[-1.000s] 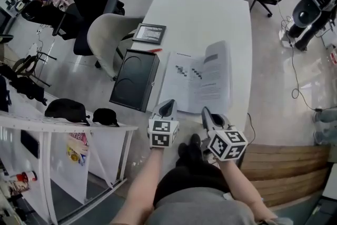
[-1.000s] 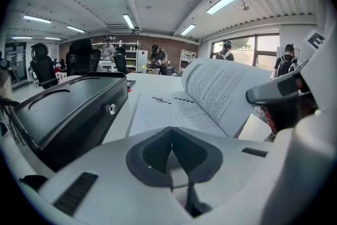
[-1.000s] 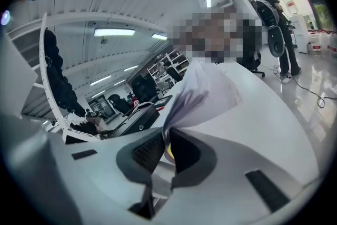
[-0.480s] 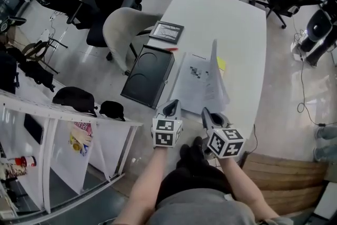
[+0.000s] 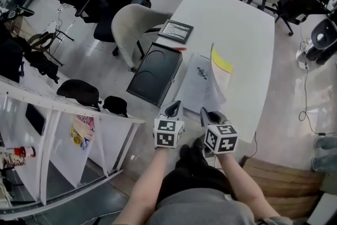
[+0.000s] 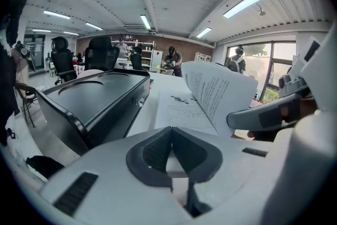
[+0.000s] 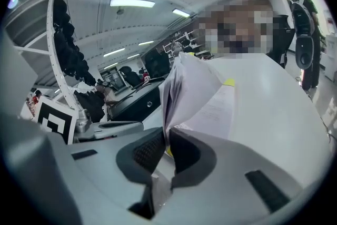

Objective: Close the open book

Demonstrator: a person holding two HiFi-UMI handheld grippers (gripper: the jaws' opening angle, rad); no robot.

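Observation:
The open book (image 5: 196,83) lies on the near end of the white table (image 5: 239,21). Its right-hand pages (image 5: 221,74) stand lifted and lean leftward, with a yellow patch on their outer face. My right gripper (image 5: 207,113) is shut on the lower edge of those pages; in the right gripper view the paper (image 7: 192,87) runs up out of the closed right gripper (image 7: 167,134). The left gripper (image 5: 173,109) hovers at the book's near left corner, shut and holding nothing. From the left gripper (image 6: 170,131) I see the flat page (image 6: 181,108) and the raised pages (image 6: 218,92).
A black case (image 5: 156,73) lies on the table left of the book, with a red pen (image 5: 177,48) and a framed picture (image 5: 176,30) beyond it. A beige chair (image 5: 136,22) and black office chairs stand at the table's left and far end. A white rack (image 5: 68,108) is at my left.
The right-hand pages have swung up from nearly flat to past upright, leaning left, so the yellow patch now shows. Both grippers have stayed at the book's near edge.

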